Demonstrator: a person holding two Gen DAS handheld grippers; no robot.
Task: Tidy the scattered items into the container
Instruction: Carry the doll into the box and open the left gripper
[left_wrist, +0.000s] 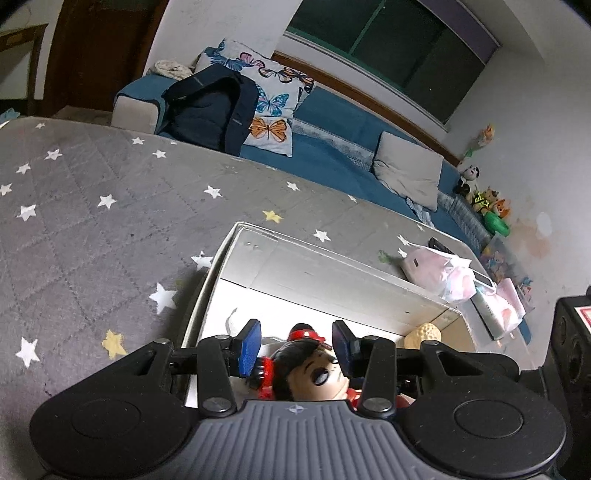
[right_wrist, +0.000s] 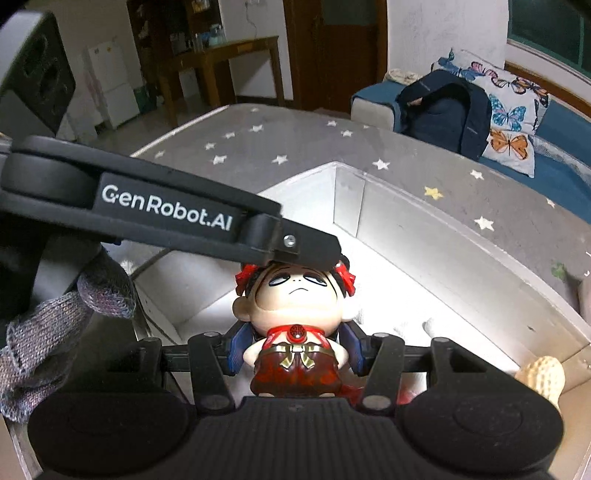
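A doll figurine with black hair, red bows and a red outfit is over the inside of a white box. My right gripper is shut on the figurine's body, blue pads against its sides. My left gripper is open just above the figurine's head, its blue pads on either side without touching. The left gripper's finger crosses the right wrist view and rests at the top of the doll's head. A cream peanut-shaped toy lies in the box corner; it also shows in the left wrist view.
The white box sits on a grey star-patterned mat. Pink packets lie beyond the box. A blue sofa holds a dark backpack and a butterfly pillow. A gloved hand is at left.
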